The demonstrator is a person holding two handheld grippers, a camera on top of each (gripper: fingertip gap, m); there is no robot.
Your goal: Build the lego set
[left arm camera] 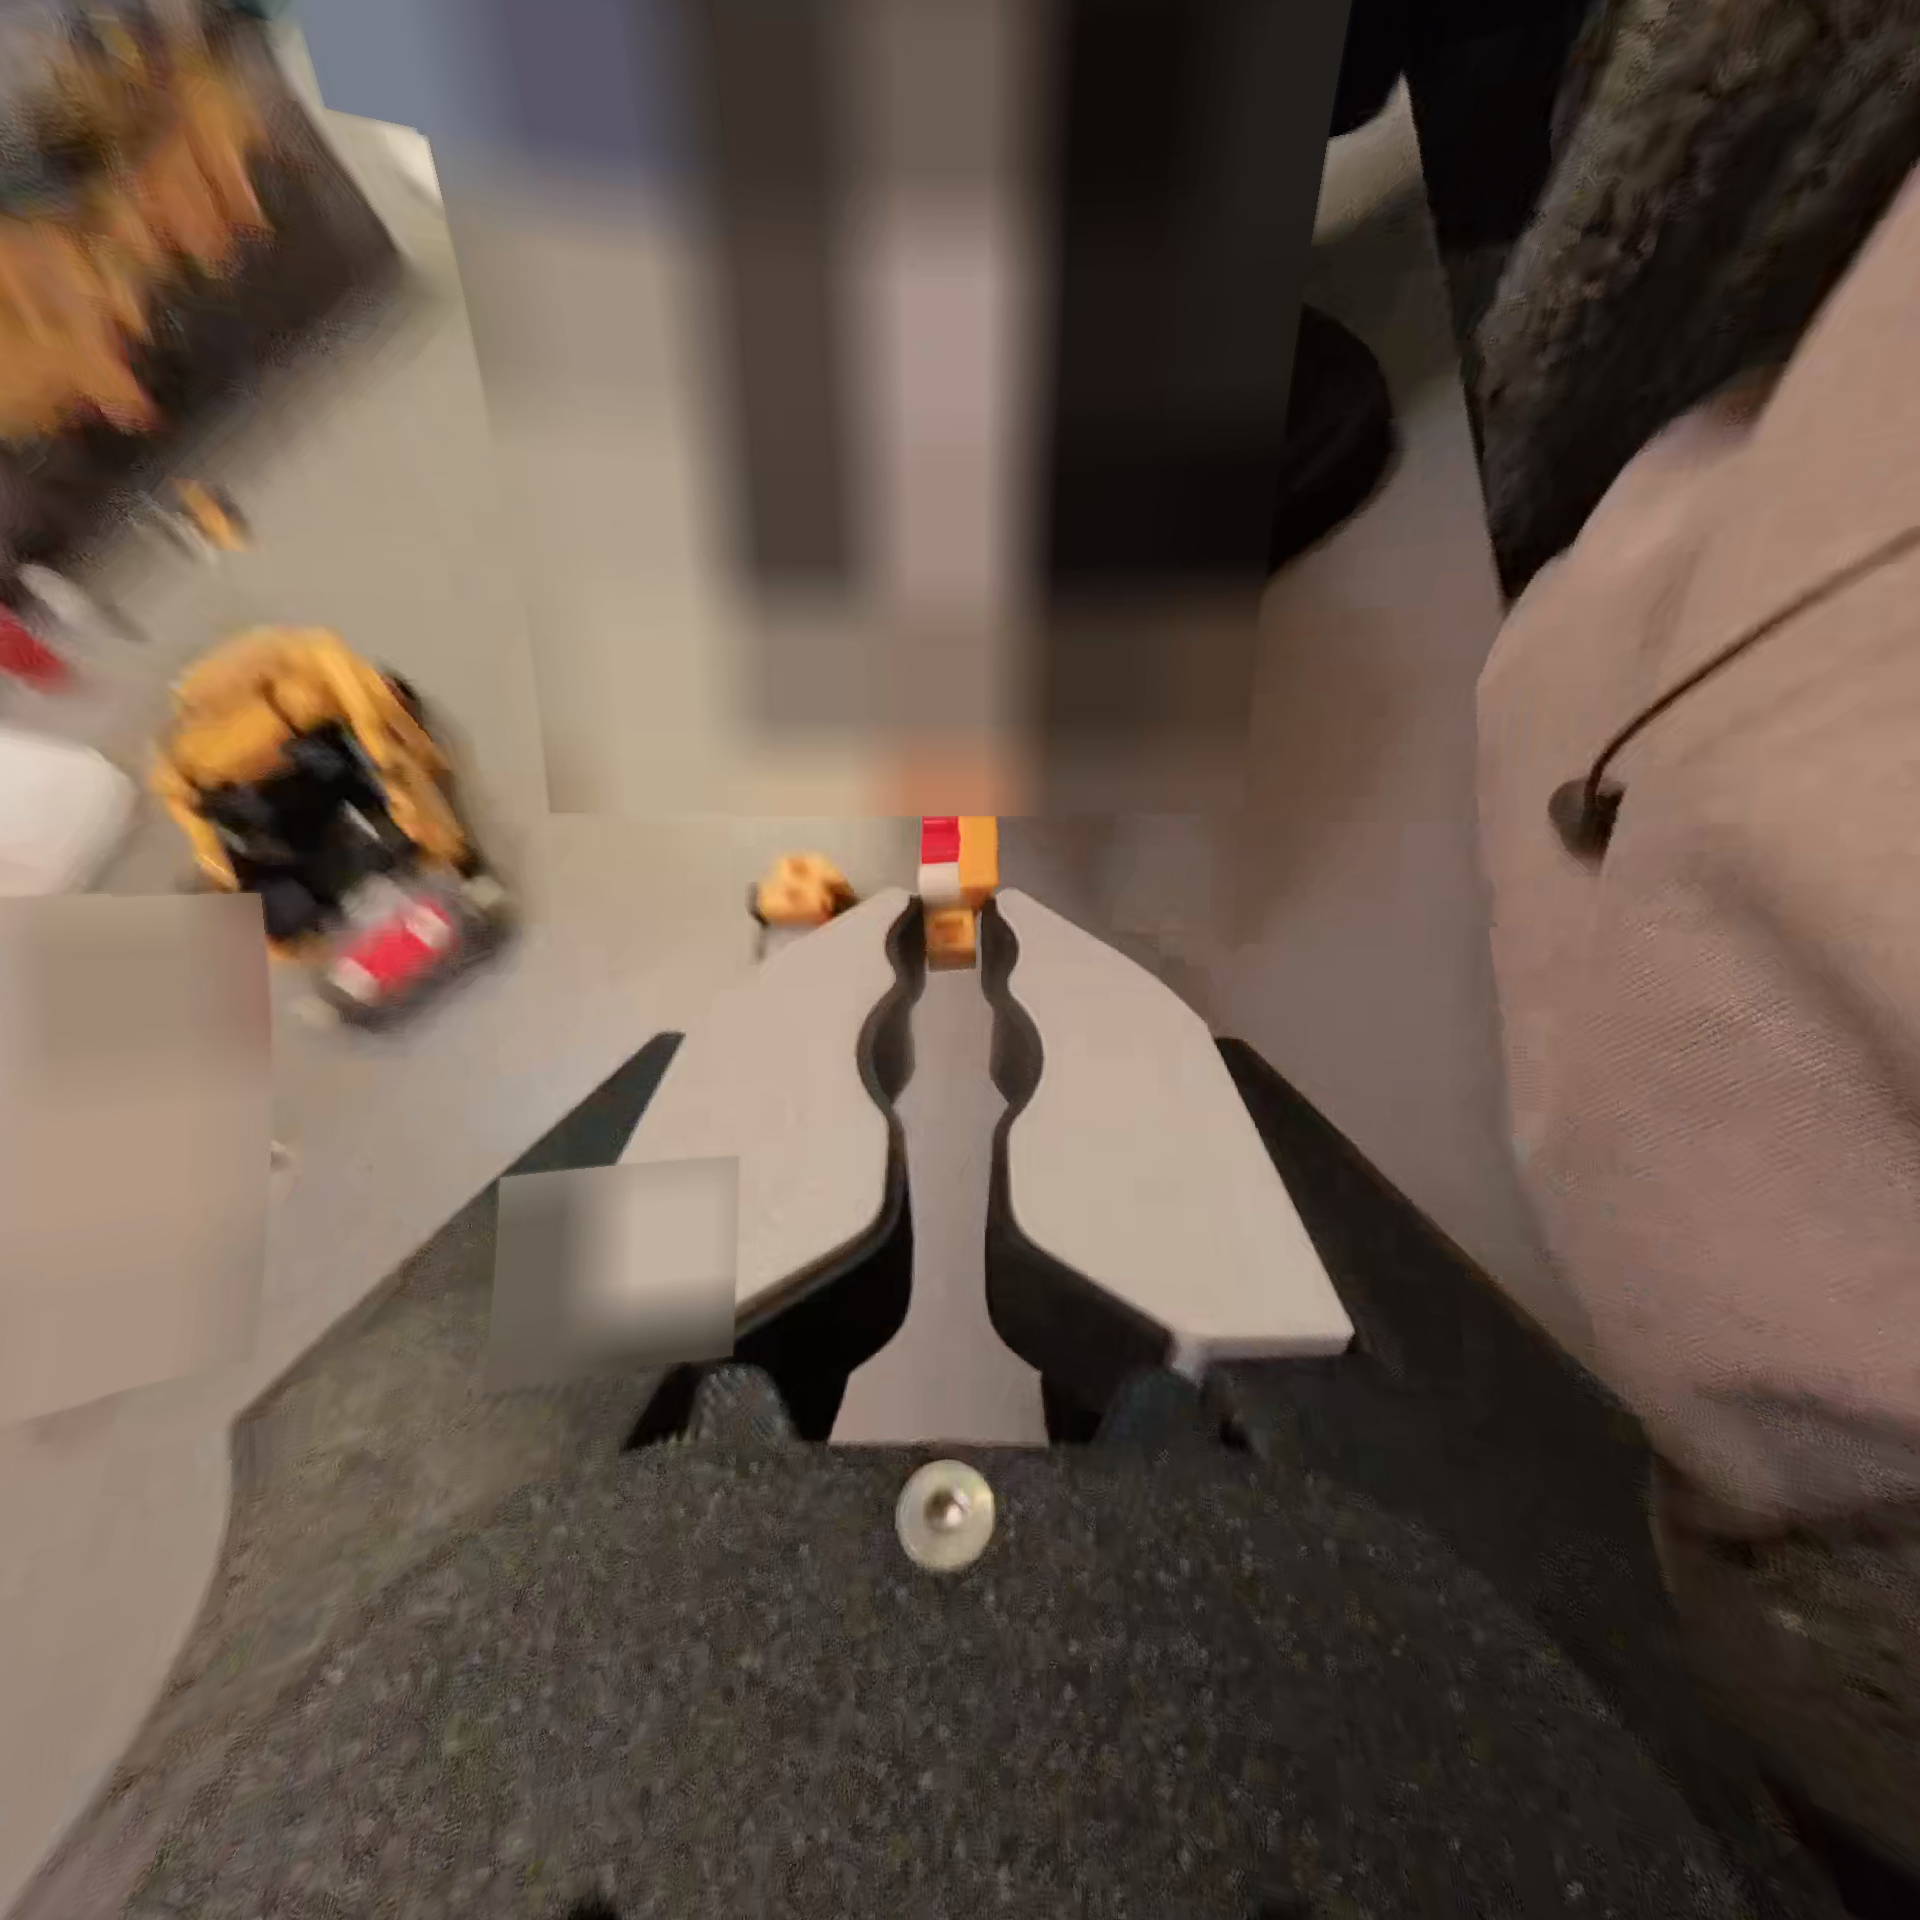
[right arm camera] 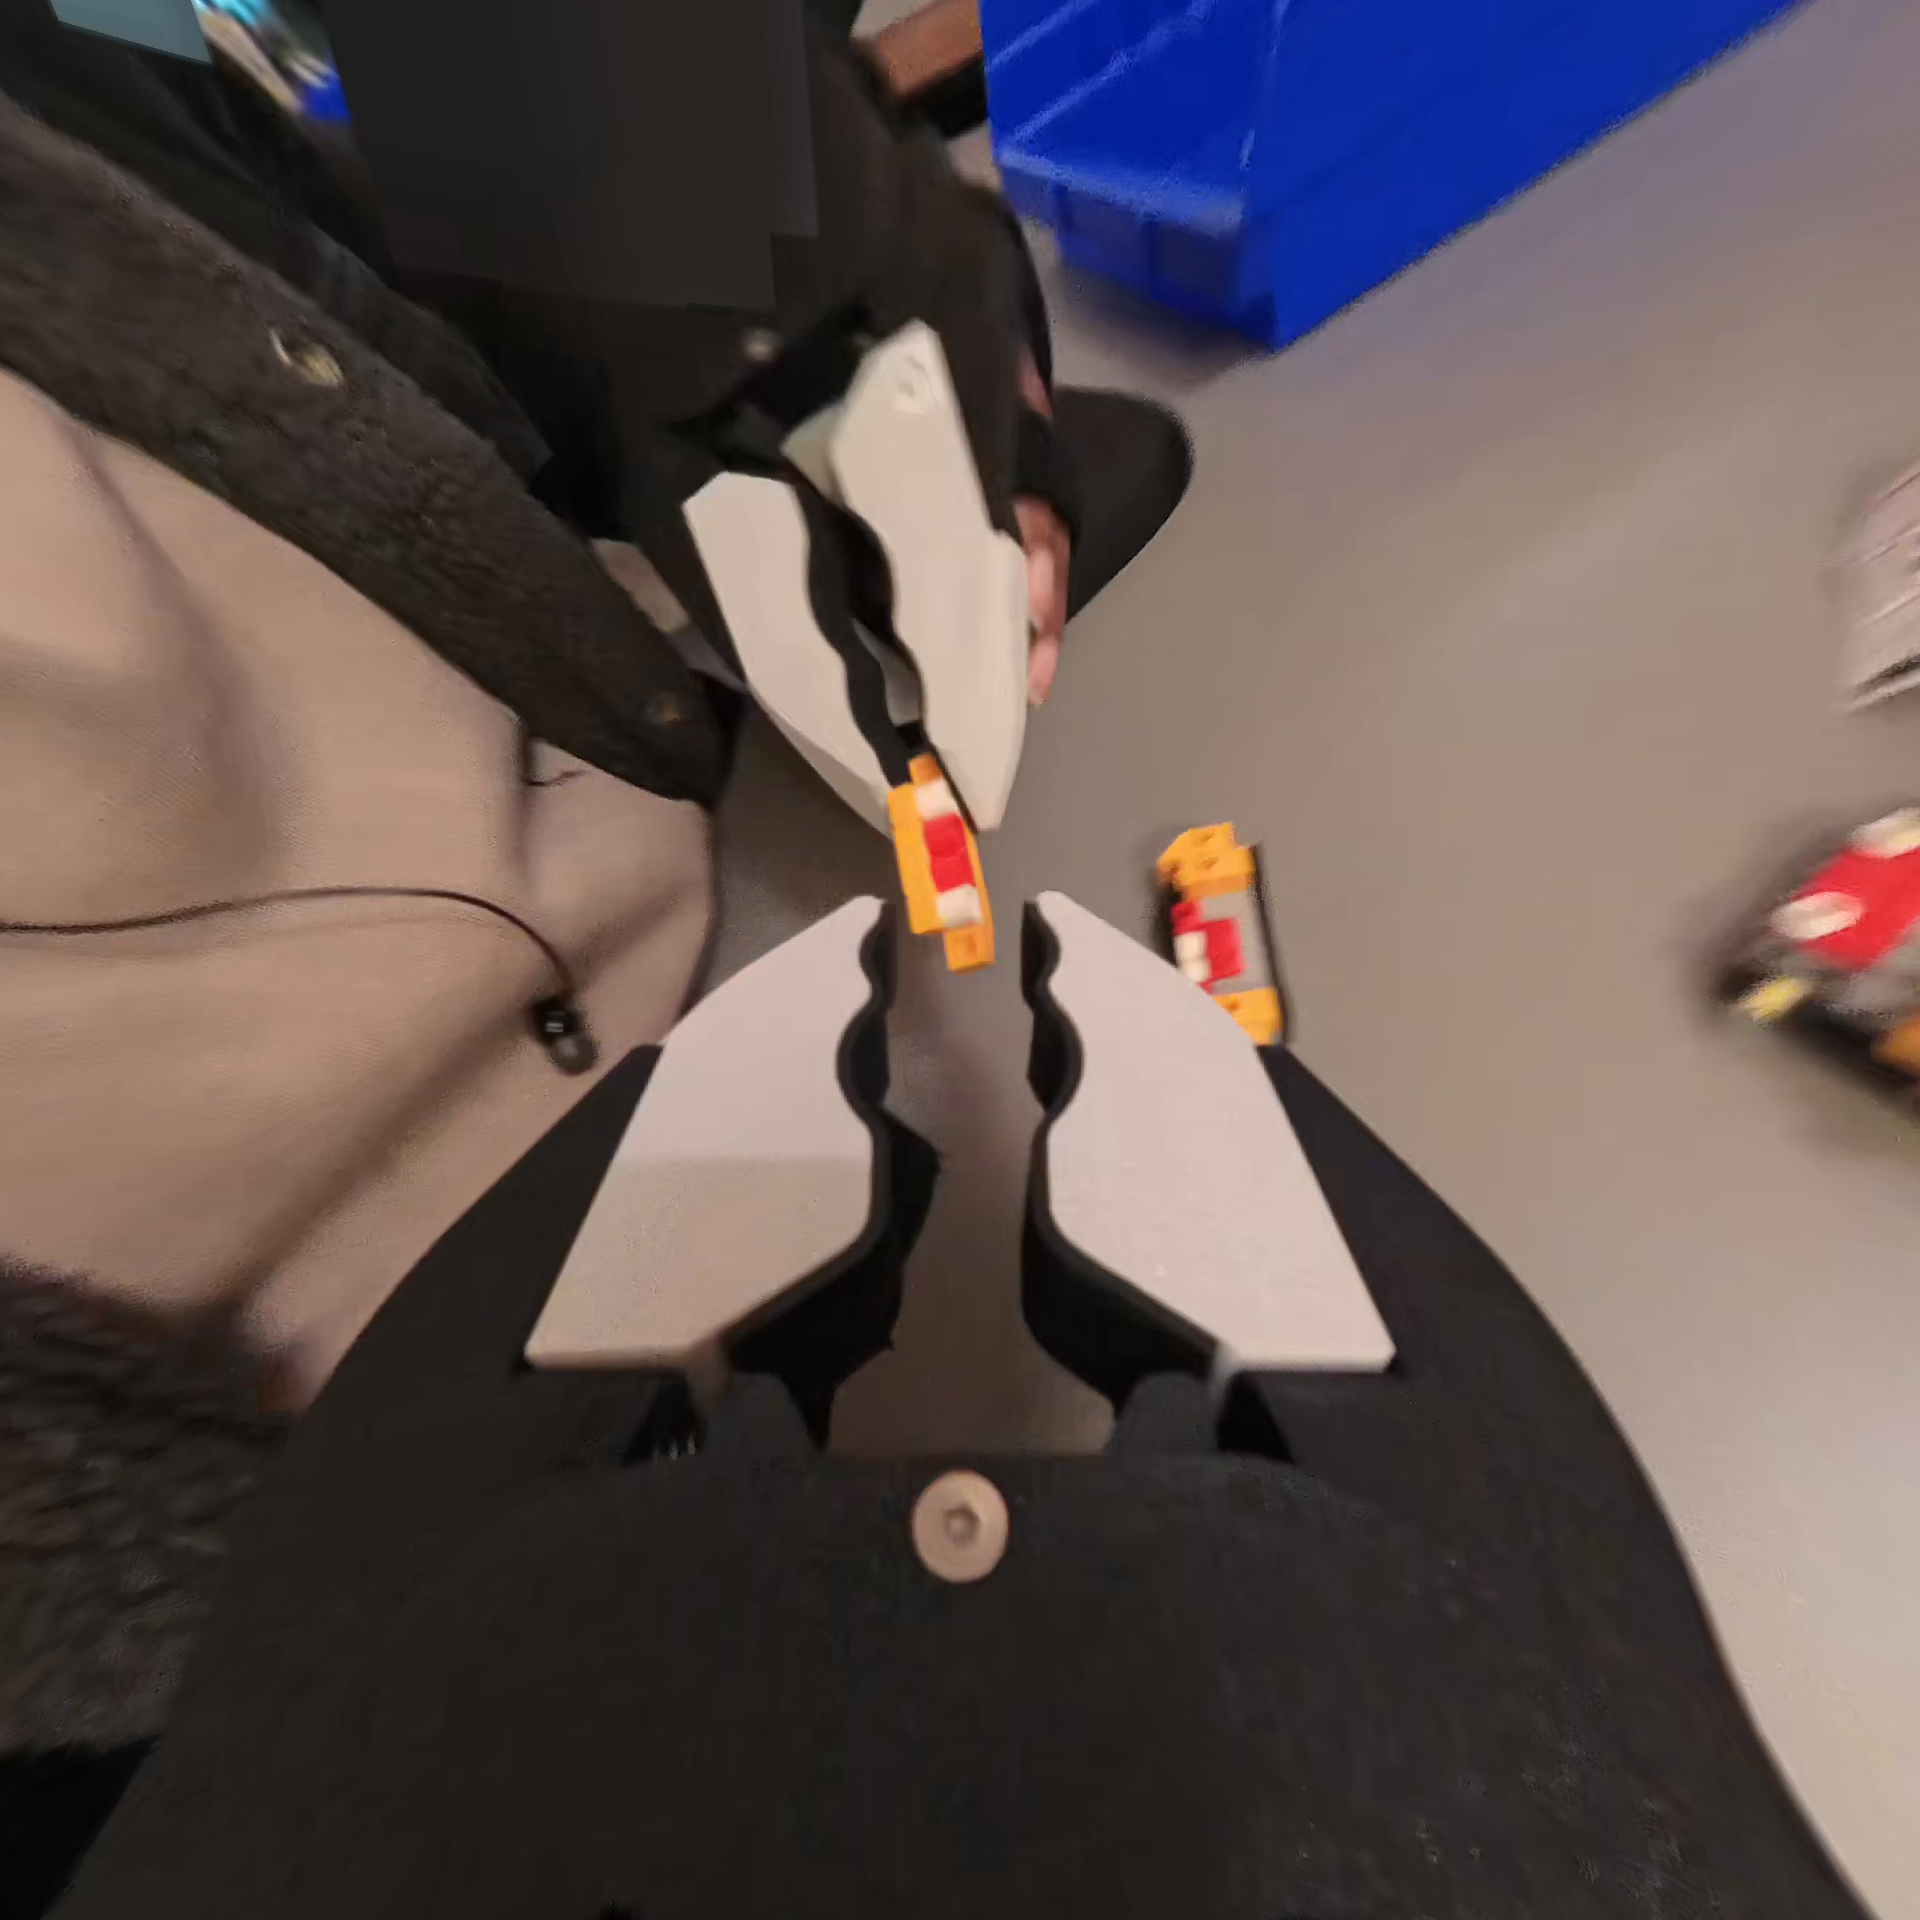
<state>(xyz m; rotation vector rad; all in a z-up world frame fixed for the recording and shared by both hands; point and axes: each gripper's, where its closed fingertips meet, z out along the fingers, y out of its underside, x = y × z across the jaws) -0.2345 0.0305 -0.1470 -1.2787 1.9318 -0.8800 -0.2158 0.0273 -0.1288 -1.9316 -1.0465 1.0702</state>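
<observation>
Orange-and-red brick strip [right arm camera: 940, 868], pinched endwise in my left gripper [right arm camera: 951, 800], hangs lengthwise just beyond my right gripper [right arm camera: 954, 914], whose jaws gape empty.

Lego strip [right arm camera: 940, 868] between left claw [right arm camera: 940, 800] tips, before right claw [right arm camera: 956, 914]; lego piece [right arm camera: 1221, 940] right, on table [right arm camera: 1507, 727].

surface: grey table [right arm camera: 1507, 727] | on it: blue bin [right arm camera: 1299, 156], orange-red lego piece [right arm camera: 1221, 940]

A blue plastic bin [right arm camera: 1299, 156] is seen at the far side of the grey table [right arm camera: 1507, 623]; a beige garment with a dark cord [left arm camera: 1714, 987] is seen close by.
</observation>
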